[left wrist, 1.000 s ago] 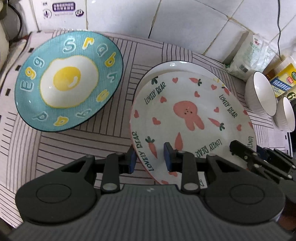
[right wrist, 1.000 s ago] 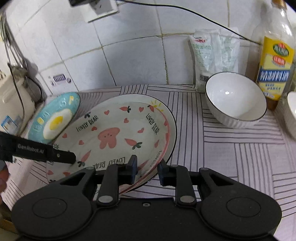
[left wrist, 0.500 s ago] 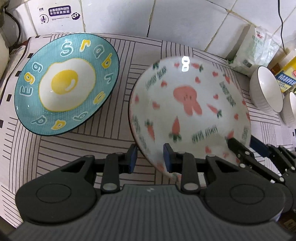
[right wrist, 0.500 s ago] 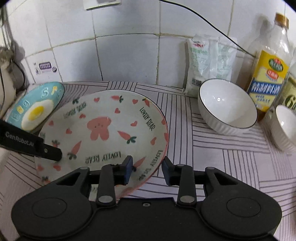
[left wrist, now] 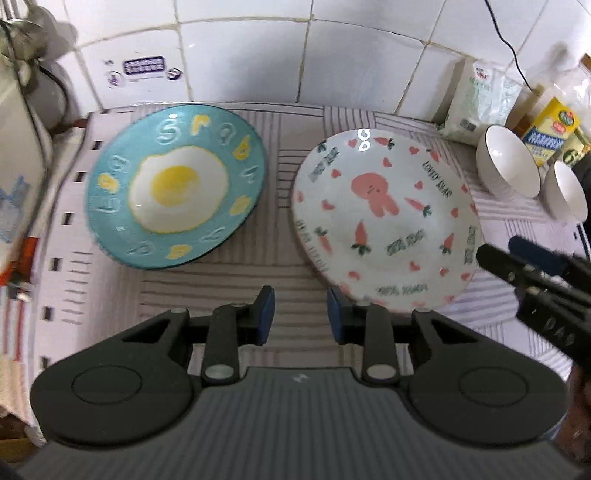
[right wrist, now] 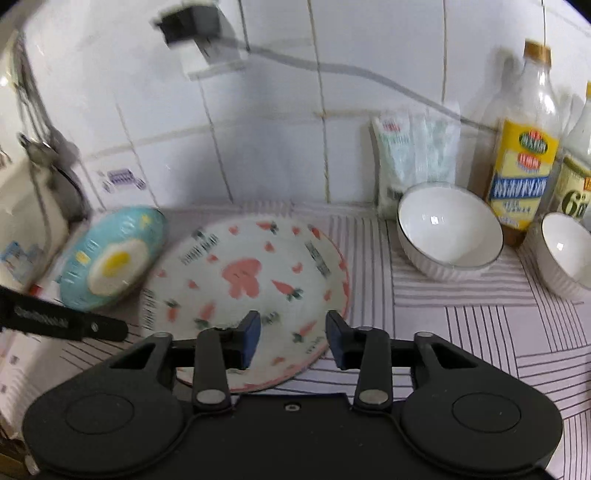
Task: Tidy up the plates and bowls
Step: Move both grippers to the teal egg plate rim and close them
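Observation:
A white rabbit-and-carrot plate lies flat on the striped mat. A blue fried-egg plate lies to its left. Two white bowls stand to the right near the wall. My left gripper hovers over bare mat just left of the rabbit plate's near rim, open, with nothing between its fingers. My right gripper hangs above that plate's near rim, and its jaws are opening, clear of the plate. It also shows at the right edge of the left wrist view.
An oil bottle, a second bottle and a white bag stand against the tiled wall behind the bowls. A plug with its cable sits high on the wall. A white appliance borders the mat on the left.
The rabbit plate, held tilted by both grippers above another plate, now lies flat. Both grippers have let go of its rim and drawn back and up. The right jaws have widened.

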Motion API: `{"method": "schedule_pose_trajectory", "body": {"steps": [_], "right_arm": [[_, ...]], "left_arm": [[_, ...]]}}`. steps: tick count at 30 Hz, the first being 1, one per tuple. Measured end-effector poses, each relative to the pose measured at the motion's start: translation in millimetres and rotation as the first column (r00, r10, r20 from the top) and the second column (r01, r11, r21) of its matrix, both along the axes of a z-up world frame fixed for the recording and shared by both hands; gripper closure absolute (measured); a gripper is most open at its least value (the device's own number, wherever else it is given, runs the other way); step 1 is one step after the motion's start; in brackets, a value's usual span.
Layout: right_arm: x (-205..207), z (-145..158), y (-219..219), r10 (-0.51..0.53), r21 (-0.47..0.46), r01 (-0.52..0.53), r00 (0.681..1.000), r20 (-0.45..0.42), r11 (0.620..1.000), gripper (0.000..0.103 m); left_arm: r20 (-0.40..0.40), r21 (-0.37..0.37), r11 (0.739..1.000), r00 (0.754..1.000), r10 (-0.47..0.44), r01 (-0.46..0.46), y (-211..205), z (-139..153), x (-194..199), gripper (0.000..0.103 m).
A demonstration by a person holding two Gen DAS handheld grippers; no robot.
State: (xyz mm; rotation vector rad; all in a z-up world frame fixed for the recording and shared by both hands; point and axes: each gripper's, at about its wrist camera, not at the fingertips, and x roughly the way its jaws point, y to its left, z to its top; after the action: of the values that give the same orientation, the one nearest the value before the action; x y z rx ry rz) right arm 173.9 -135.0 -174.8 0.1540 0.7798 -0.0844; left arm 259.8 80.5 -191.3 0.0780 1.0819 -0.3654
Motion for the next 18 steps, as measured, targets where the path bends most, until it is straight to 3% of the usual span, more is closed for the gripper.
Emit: {"method": "schedule_pose_trajectory", "body": {"steps": [4, 8, 12, 15, 18], "right_arm": [[-10, 17, 9, 0.028, 0.033, -0.028, 1.0, 0.013, 0.999, 0.046], [-22, 38, 29, 0.092, -0.006, -0.092, 0.994, 0.064, 0.996, 0.035], [-28, 50, 54, 0.175, -0.014, -0.175, 0.979, 0.106, 0.984, 0.033], [-25, 54, 83, 0.268, -0.086, -0.261, 0.961, 0.071, 0.961, 0.033], [-23, 54, 105, 0.328, -0.124, -0.317, 0.942, 0.076, 0.94, 0.033]], "left_arm": [[0.038, 0.0, 1.0, 0.999, 0.015, -0.015, 25, 24, -16, 0.072], [0.082, -0.031, 0.997, 0.994, 0.067, -0.065, 50, 47, -21, 0.069], [0.182, -0.096, 0.993, 0.979, 0.087, -0.07, 74, 62, -32, 0.065], [0.258, -0.069, 0.996, 0.963, 0.078, -0.062, 85, 64, -41, 0.062], [0.28, -0.051, 0.997, 0.957, 0.072, -0.06, 97, 61, -46, 0.056]]}}
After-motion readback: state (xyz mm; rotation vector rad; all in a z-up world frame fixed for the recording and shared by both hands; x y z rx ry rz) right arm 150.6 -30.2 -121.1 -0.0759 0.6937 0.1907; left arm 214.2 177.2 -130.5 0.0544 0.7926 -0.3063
